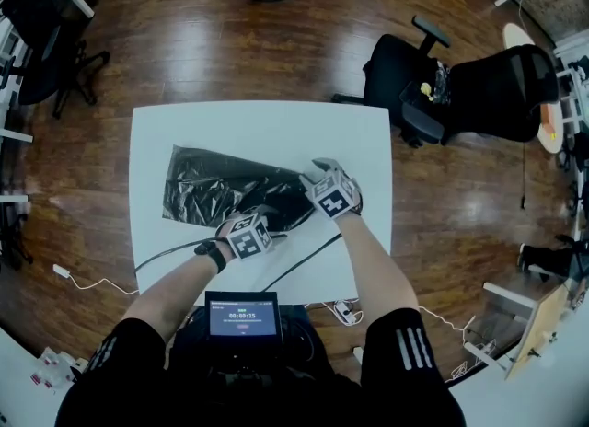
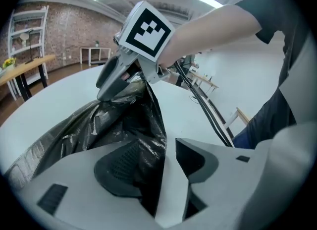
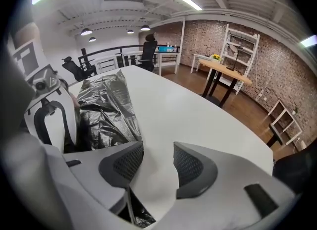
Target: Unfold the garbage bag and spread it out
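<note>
My left gripper (image 2: pixel 166 159) has its fingers closed on the black garbage bag (image 1: pixel 216 190). The right gripper (image 3: pixel 158 162) fingers stand open over the white table (image 1: pixel 276 126), with wood floor (image 1: pixel 184 39) all around.

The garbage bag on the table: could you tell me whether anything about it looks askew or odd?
Yes: the garbage bag lies crooked on the table, flatter at its left end but bunched and wrinkled at the near end, where the left tongs pinch a fold. Nothing looks torn or spilled.
</note>
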Available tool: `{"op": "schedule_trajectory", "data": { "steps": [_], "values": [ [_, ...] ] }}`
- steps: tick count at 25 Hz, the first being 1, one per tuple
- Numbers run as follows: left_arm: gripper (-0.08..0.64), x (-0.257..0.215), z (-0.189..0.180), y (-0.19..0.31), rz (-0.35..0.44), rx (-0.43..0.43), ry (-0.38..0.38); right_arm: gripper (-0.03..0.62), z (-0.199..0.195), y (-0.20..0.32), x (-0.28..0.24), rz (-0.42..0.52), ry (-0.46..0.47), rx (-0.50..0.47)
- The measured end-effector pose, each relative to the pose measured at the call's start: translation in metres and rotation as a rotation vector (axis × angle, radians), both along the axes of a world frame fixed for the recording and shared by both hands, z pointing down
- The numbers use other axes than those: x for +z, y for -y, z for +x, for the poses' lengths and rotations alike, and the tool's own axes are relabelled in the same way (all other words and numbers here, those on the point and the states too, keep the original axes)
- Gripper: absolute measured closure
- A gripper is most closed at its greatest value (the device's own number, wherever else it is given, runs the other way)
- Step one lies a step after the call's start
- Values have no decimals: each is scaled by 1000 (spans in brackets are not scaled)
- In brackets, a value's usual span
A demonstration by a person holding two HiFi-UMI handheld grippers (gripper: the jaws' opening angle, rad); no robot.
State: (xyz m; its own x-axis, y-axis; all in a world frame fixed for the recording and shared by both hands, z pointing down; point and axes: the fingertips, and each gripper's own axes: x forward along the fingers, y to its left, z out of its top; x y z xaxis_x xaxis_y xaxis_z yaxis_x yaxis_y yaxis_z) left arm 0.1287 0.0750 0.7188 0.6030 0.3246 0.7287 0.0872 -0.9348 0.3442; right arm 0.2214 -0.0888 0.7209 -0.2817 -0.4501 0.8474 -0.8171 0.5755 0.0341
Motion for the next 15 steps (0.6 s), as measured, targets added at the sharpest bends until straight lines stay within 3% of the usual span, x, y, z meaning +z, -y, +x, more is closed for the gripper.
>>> {"op": "schedule_trajectory", "data": {
  "steps": [11, 15],
  "values": [
    [330, 0, 3, 1, 11, 10, -1, 354, 16, 30, 2, 25, 2, 21],
    [330, -16, 6, 13, 44, -22, -49, 360, 5, 31, -17, 68, 79, 21]
  ]
}}
